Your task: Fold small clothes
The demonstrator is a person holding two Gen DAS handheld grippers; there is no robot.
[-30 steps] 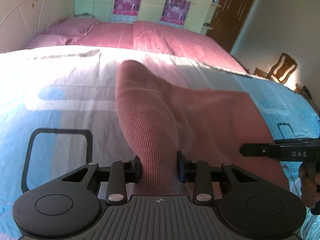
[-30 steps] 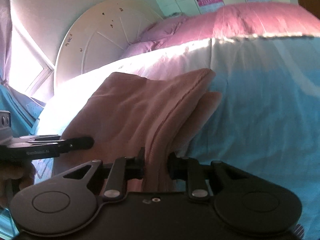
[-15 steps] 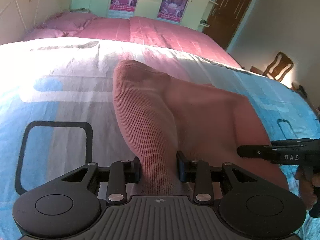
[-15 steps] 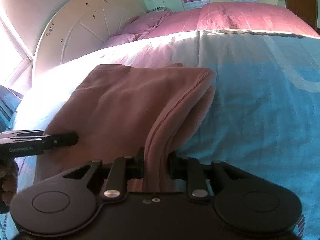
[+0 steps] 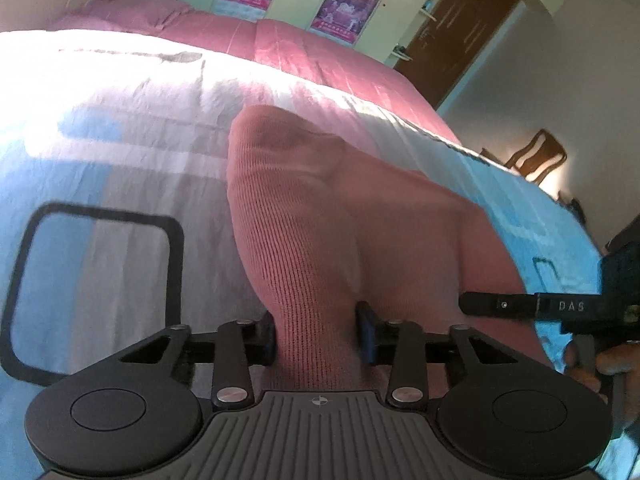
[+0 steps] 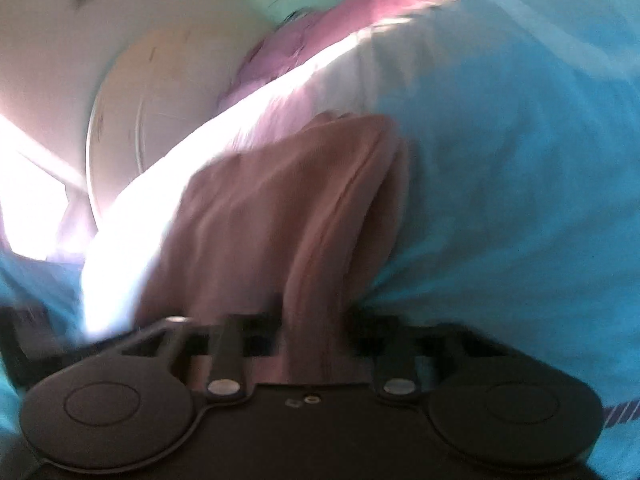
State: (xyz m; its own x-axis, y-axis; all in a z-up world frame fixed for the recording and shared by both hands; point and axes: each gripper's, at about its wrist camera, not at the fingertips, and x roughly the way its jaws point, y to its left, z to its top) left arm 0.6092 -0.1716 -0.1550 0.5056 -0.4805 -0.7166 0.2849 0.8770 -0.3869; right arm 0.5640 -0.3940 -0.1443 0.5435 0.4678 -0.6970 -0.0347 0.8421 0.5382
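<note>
A pink knitted garment (image 5: pixel 304 208) lies folded over on the blue and white bed cover (image 5: pixel 120 140). My left gripper (image 5: pixel 316 332) is shut on a thick fold at the garment's near edge. In the right wrist view, which is blurred, the same garment (image 6: pixel 272 220) runs up from my right gripper (image 6: pixel 312 336). Its jaws are closing with a bunched fold of the cloth pinched between the pads. The right gripper's black finger (image 5: pixel 520 306) shows at the right of the left wrist view, over the garment's near right edge.
A pink quilt (image 5: pixel 300 52) covers the far part of the bed. A round white headboard (image 6: pixel 132 120) stands at its head. A wooden chair (image 5: pixel 536 156) and a brown door (image 5: pixel 460 28) are beyond the bed's right side. A person's hand (image 5: pixel 612 364) holds the right gripper.
Both grippers have sunk a little with the garment still held. The right wrist view has rolled and blurred, and the left gripper's finger has left it.
</note>
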